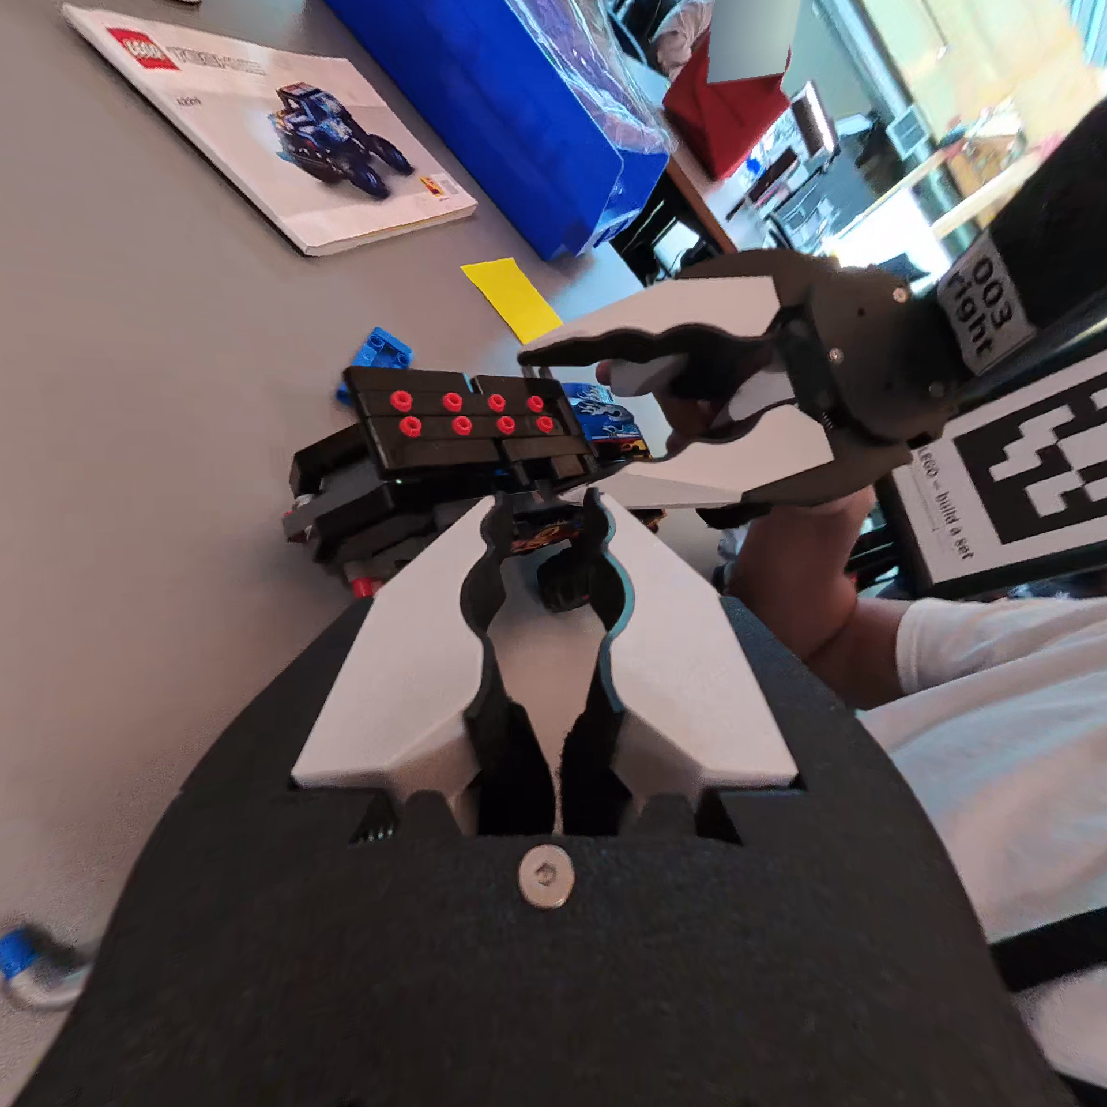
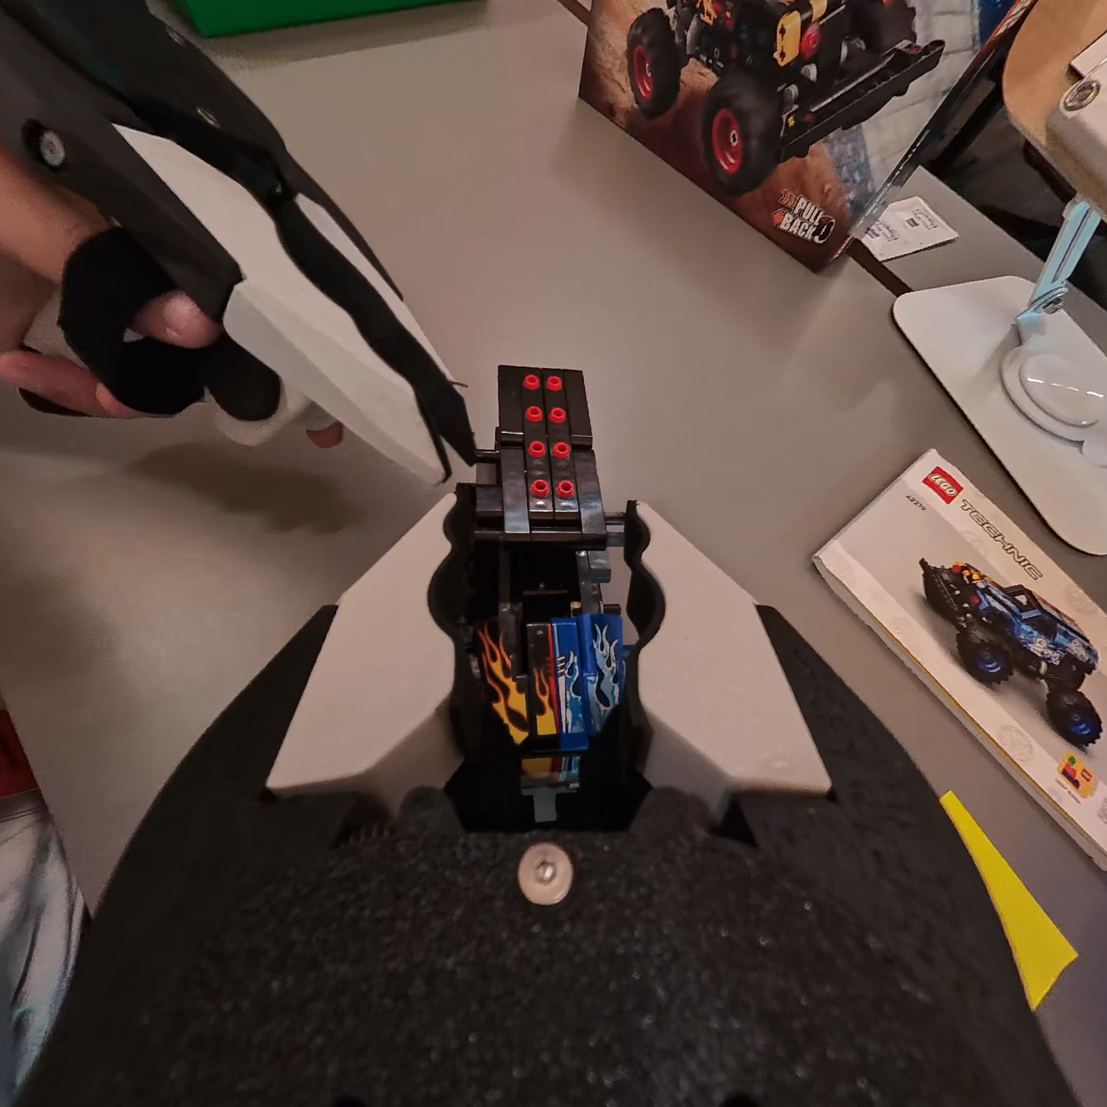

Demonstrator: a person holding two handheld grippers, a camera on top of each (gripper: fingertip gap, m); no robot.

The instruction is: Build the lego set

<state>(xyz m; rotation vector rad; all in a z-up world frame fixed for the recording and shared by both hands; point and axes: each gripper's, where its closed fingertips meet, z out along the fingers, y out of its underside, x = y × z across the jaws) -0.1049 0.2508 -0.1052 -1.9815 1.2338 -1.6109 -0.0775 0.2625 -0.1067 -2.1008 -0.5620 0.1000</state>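
The right gripper (image 2: 542,515) has two white, smooth wedge-shaped fingers with black scalloped inner pads on a black, grainy body. It is clamped on a brick-built truck model (image 2: 542,599): glossy black plates with two rows of red studs at the 12 o'clock end, and flame-printed black, yellow and blue panels deep between the fingers toward 6 o'clock. Both pads press the model's sides.

The left gripper (image 1: 542,500), of the same build, has its fingertips at a thin black pin on the model's (image 1: 455,443) side; in the right wrist view the tips (image 2: 455,443) appear nearly together at that pin, at 10 o'clock from the stud rows. Whether they actually pinch it cannot be told.

In the left wrist view the right gripper (image 1: 557,419) enters from 3 o'clock. A loose blue brick (image 1: 383,350) lies behind the model. A matte grey table (image 2: 599,269) carries a glossy instruction booklet (image 2: 982,653) at 3 o'clock, a printed toy box (image 2: 767,108) at 1 o'clock, a yellow paper slip (image 2: 1012,904) and a white stand base (image 2: 970,347). The booklet and box bear printed writing. A blue bin (image 1: 515,114) stands at 12 o'clock in the left wrist view.
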